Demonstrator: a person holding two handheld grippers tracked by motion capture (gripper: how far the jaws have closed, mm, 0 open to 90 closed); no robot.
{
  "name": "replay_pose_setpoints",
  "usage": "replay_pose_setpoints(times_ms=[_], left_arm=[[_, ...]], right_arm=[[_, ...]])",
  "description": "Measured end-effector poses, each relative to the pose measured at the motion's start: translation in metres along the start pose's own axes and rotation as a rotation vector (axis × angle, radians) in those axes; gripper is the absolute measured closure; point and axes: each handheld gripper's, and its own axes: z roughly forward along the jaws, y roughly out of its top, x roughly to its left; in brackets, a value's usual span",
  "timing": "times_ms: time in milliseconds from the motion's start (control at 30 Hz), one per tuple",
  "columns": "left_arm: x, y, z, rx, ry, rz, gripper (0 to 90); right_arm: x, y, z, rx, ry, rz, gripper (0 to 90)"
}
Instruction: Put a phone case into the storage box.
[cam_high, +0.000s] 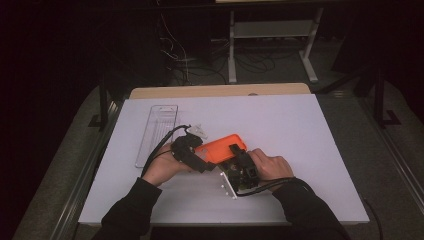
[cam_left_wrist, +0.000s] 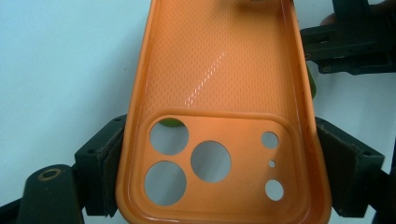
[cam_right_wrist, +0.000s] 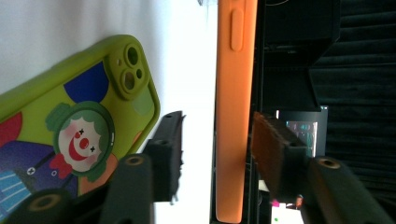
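Orange phone case (cam_high: 221, 147) sits near the middle of the white bench (cam_high: 300, 130), raised off the surface between the two hand-held grippers. Left hand-held gripper (cam_high: 196, 159) is clamped across the case's camera end: in the left gripper view its pads press on both long edges of the case (cam_left_wrist: 219, 93), open inner side facing the camera, three large round lens holes and three small holes nearest the lens. Right hand-held gripper (cam_high: 239, 156) meets the case from the near right side. In the right gripper view the case (cam_right_wrist: 232, 107) appears edge-on, standing between the two jaws of the right hand-held gripper (cam_right_wrist: 217, 135); the jaws stand at a middling width, one pad close against the case's back, the other with a visible gap to it, so not gripping. A side button is visible on the orange edge. A second phone case (cam_right_wrist: 74, 126), lime green with a clown print and raised camera bump, lies flat on the bench beneath the orange one. A clear plastic tray (cam_high: 157, 132) lies to the far left of the hands, apart from both cases.
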Motion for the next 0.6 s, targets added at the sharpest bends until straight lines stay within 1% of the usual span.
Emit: replay_pose_setpoints(times_ms=[133, 167, 400, 433, 467, 500, 600], left_arm=[[-0.0002, -0.0001, 0.0007, 0.0, -0.004, -0.001, 15.9], [-0.0003, -0.0001, 0.0008, -0.001, -0.004, -0.001, 15.9], [-0.001, -0.0001, 0.0018, 0.002, 0.001, -0.002, 15.9], [-0.0018, -0.0001, 0.0025, -0.005, 0.0, -0.01, 15.9], [-0.0011, 0.0, 0.0022, 0.004, 0.001, 0.003, 15.8], [-0.0009, 0.0, 0.0022, 0.005, -0.002, 0.005, 15.8], [-0.0015, -0.0002, 0.0029, 0.001, -0.001, 0.0, 15.8]], right_arm=[[0.0011, 0.0012, -0.0005, -0.001, 0.007, -0.006, 63.6], [0.0008, 0.0015, -0.0006, -0.001, 0.02, -0.007, 65.3], [0.0, 0.0028, 0.0, 0.01, 0.021, -0.01, 77.0], [0.0003, 0.0028, 0.0002, 0.011, 0.008, -0.011, 77.1], [0.0003, 0.0027, 0.0002, 0.011, 0.007, -0.012, 77.2], [0.0, 0.0029, -0.0002, 0.014, 0.018, -0.013, 77.3], [0.0008, 0.0032, -0.0004, 0.017, 0.009, -0.017, 77.3]])
